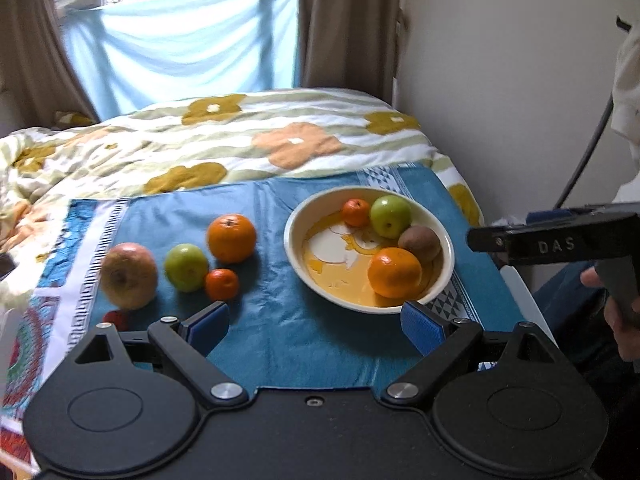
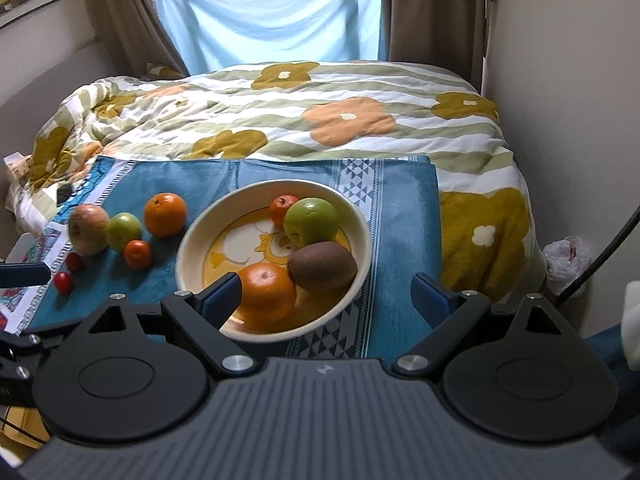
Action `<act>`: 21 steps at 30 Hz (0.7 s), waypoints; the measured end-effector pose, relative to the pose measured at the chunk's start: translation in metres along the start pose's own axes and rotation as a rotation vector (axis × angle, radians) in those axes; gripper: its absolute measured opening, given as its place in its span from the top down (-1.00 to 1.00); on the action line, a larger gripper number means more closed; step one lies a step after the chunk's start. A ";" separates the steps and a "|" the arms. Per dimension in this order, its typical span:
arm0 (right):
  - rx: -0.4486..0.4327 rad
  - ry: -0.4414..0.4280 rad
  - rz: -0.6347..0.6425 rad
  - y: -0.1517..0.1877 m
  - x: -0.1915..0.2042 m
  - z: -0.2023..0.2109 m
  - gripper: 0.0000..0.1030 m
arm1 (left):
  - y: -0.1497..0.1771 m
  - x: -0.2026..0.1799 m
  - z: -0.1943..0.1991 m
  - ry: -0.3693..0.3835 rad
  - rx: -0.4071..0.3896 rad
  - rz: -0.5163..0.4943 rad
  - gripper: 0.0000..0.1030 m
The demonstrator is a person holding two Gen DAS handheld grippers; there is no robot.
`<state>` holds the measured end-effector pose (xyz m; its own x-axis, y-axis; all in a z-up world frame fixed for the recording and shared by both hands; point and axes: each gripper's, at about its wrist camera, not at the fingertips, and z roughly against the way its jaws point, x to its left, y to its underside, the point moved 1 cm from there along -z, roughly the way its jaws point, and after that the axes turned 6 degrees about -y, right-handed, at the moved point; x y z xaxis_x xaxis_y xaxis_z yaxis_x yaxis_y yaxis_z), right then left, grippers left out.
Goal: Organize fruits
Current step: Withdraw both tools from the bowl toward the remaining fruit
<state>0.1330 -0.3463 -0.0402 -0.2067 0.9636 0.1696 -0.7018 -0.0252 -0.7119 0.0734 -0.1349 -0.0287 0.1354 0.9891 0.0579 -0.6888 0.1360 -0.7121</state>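
A cream bowl [image 1: 296, 256] [image 2: 360, 216] on the blue cloth holds an orange [image 1: 394, 272] [image 2: 266, 296], a green apple [image 1: 390, 210] [image 2: 312, 218], a kiwi [image 1: 420, 242] [image 2: 322, 266] and a small mandarin [image 1: 355, 212] [image 2: 282, 208]. Left of the bowl on the cloth lie an orange [image 1: 231, 237] [image 2: 165, 215], a green apple [image 1: 186, 267] [image 2: 123, 231], a small mandarin [image 1: 222, 284] [image 2: 137, 255], a reddish apple [image 1: 129, 275] [image 2: 88, 228] and small red fruits [image 2: 63, 282]. My left gripper [image 1: 316, 328] is open and empty above the cloth. My right gripper [image 2: 328, 300] is open and empty over the bowl's near rim.
The blue patterned cloth [image 1: 280, 344] [image 2: 400, 216] lies on a small table against a bed with a floral duvet [image 1: 240, 140] [image 2: 320, 120]. A wall stands to the right. A white plastic bag [image 2: 568, 258] lies on the floor at the right.
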 end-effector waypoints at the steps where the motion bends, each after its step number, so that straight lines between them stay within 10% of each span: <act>1: 0.000 -0.006 0.003 0.000 0.002 0.003 -1.00 | 0.001 0.003 0.005 -0.014 -0.007 0.008 -0.85; 21: -0.023 -0.127 0.068 -0.012 0.116 -0.006 -1.00 | 0.027 0.132 0.026 -0.210 0.004 0.080 -0.96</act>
<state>0.1217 -0.2322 -0.0160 -0.3391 0.9184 0.2039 -0.6673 -0.0820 -0.7403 0.0538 0.0008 -0.0221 -0.0711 0.9867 0.1464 -0.6943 0.0564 -0.7174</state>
